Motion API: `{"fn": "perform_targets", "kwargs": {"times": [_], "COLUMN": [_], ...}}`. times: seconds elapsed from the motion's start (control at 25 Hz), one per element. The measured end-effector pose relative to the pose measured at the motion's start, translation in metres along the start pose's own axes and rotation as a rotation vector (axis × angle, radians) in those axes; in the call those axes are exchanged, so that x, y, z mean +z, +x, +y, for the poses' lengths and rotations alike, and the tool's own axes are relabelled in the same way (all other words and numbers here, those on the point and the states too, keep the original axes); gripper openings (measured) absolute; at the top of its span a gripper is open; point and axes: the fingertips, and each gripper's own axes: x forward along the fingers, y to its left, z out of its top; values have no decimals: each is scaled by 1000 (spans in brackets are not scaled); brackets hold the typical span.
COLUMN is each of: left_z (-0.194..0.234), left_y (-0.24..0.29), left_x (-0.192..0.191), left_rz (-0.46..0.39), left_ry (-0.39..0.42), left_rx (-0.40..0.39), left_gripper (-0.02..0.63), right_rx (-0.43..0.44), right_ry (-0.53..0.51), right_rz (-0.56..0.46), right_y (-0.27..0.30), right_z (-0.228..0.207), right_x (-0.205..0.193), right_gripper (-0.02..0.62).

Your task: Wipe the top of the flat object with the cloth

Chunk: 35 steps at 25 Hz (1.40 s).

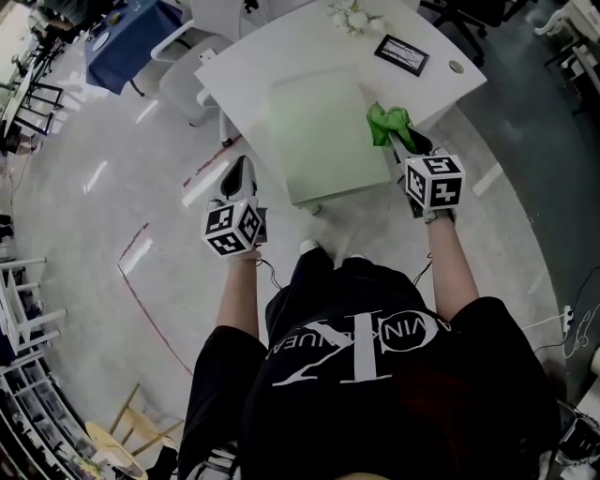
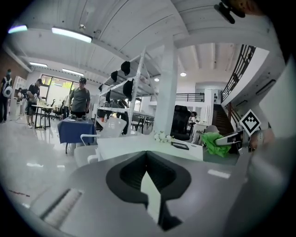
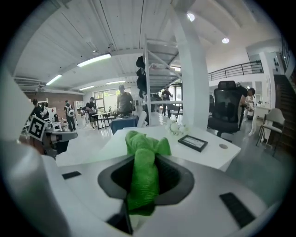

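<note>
A pale green flat board (image 1: pixel 323 136) lies on the white table (image 1: pixel 281 56), reaching its near edge. My right gripper (image 1: pixel 401 137) is shut on a bunched green cloth (image 1: pixel 386 122), held just off the board's right edge. In the right gripper view the cloth (image 3: pixel 143 171) fills the jaws, with the board (image 3: pixel 113 141) ahead and to the left. My left gripper (image 1: pixel 244 167) is shut with nothing in it. It hangs over the floor left of the board's near corner. In the left gripper view its jaws (image 2: pixel 147 162) meet, and the cloth (image 2: pixel 215 142) shows at right.
A black picture frame (image 1: pixel 401 54), white flowers (image 1: pixel 352 16) and a small round disc (image 1: pixel 457 67) sit at the table's far end. A white chair (image 1: pixel 187 66) and a blue-covered table (image 1: pixel 127 37) stand at far left. Several people (image 2: pixel 81 97) stand far back.
</note>
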Motion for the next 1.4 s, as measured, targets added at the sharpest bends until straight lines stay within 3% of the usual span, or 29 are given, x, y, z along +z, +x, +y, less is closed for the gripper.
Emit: {"fn": "perform_targets", "kwargs": {"times": [0.24, 0.4, 0.72, 1.4], "left_z": [-2, -3, -2, 9], "left_y": [-4, -7, -9, -23], "left_x": [36, 63, 87, 125], "left_rz": [-106, -153, -189, -259], "left_ry": [23, 85, 104, 119], "left_rx": [19, 15, 13, 50], "left_gripper": [11, 11, 11, 11], "right_rx": [43, 66, 107, 174], "right_ry": [-7, -8, -15, -34], "right_rz": [-93, -154, -245, -338], "right_y": [-1, -5, -10, -10], "right_z": [9, 14, 21, 36], "right_x": [27, 49, 82, 119], "right_gripper": [104, 104, 103, 103]}}
